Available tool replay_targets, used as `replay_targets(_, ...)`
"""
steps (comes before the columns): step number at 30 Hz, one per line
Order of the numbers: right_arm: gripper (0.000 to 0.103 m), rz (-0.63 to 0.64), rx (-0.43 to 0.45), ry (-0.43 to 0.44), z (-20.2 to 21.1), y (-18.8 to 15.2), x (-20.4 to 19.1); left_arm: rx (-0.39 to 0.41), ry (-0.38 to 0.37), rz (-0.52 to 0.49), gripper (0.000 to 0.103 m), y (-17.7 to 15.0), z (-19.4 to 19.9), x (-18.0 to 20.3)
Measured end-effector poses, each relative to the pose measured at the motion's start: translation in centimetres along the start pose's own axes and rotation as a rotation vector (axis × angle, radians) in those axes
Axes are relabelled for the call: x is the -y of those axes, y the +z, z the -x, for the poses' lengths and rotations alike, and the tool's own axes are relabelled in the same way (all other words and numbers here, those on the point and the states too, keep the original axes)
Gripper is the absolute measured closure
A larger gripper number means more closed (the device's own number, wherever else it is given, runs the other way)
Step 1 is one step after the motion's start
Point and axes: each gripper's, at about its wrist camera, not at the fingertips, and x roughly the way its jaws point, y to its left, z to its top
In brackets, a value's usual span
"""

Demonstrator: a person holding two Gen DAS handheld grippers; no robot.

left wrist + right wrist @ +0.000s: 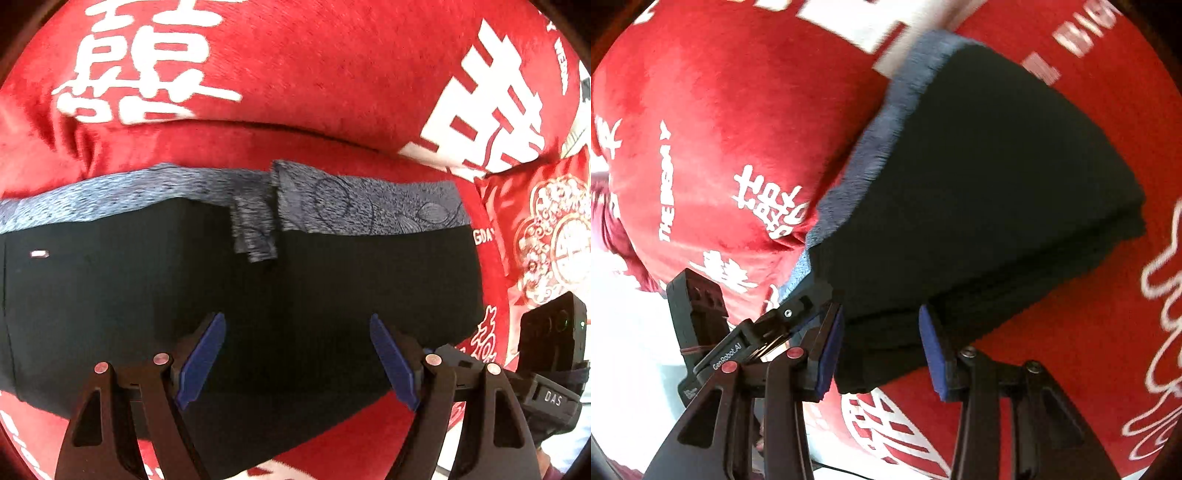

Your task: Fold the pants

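Black pants (258, 295) with a grey-blue waistband (332, 199) lie folded in a thick stack on a red blanket (314, 74). In the left wrist view my left gripper (297, 360) is open, its blue pads (201, 360) spread just above the near edge of the stack. In the right wrist view the same folded pants (979, 192) show several layers at the near edge. My right gripper (884, 349) is open, with its pads (932, 354) on either side of the stack's near corner. The other gripper's body (738, 347) shows at the left.
The red blanket (720, 110) with white characters covers the whole surface. A red patterned cushion (546, 229) lies at the right. The right gripper's camera body (550, 343) is close by at the lower right.
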Motion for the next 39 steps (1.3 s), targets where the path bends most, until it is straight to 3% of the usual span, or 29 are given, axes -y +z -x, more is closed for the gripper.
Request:
replay_targets(3, 0.057, -0.068, 0.049, 0.059, 0.3, -0.2, 1.4, -0.019, 0.010, -0.004, 0.042, 0.1, -0.9, 0.3)
replay_targets(6, 0.057, -0.165, 0.103, 0.128, 0.3, 0.0, 3.2, -0.013, 0.012, 0.008, 0.043, 0.2, -1.1, 0.4)
replay_targets(7, 0.059, -0.201, 0.111, 0.152, -0.1, 0.2, 3.7, -0.007, 0.014, 0.008, 0.050, 0.2, -1.0, 0.5)
replay_targets(9, 0.098, -0.251, 0.108, 0.179, -0.8, 0.9, 4.2, -0.007, 0.020, 0.008, 0.055, 0.0, -0.7, 0.7)
replay_targets(11, 0.098, -0.234, 0.097, 0.184, -0.6, 1.4, 3.5, 0.000, 0.018, 0.001, 0.057, -0.2, 0.2, 1.0)
replay_targets(16, 0.098, -0.046, 0.044, 0.158, 1.7, 0.7, -0.1, 0.032, 0.056, -0.059, 0.056, -2.6, 2.4, 1.4)
replay_targets(18, 0.098, -0.040, 0.012, 0.090, 1.2, 0.3, 0.7, 0.011, 0.112, -0.056, 0.056, -3.5, 1.2, 0.8)
replay_targets(20, 0.098, -0.062, -0.008, 0.018, -0.2, 0.3, 2.6, 0.011, 0.112, -0.009, 0.052, -4.0, -0.1, -0.3)
replay_targets(22, 0.101, -0.081, -0.018, 0.035, -1.2, 0.7, 3.9, 0.034, 0.115, 0.004, 0.050, -4.0, 0.2, -0.4)
replay_targets(25, 0.084, 0.008, -0.094, 0.024, -0.4, 1.4, 2.3, 0.049, 0.168, -0.031, 0.035, -3.8, 1.2, 0.2)
replay_targets(27, 0.049, 0.145, -0.139, 0.033, 1.5, 1.9, -0.1, 0.066, 0.179, -0.046, 0.035, -3.6, 2.5, 0.4)
replay_targets(29, 0.041, 0.247, -0.094, 0.053, 4.3, 2.8, -1.7, 0.080, 0.183, -0.046, 0.035, -3.1, 3.6, 0.6)
replay_targets(32, 0.041, 0.300, 0.037, 0.001, 8.2, 6.4, -2.2, 0.101, 0.176, -0.047, 0.035, -1.7, 4.4, 1.5)
replay_targets(35, 0.042, 0.231, 0.109, -0.064, 9.1, 10.9, -0.1, 0.115, 0.167, -0.065, 0.035, 0.0, 3.8, 3.3)
replay_targets(39, 0.067, 0.137, 0.013, -0.057, 5.9, 14.8, 3.2, 0.119, 0.156, -0.095, 0.035, 1.8, 1.2, 5.9)
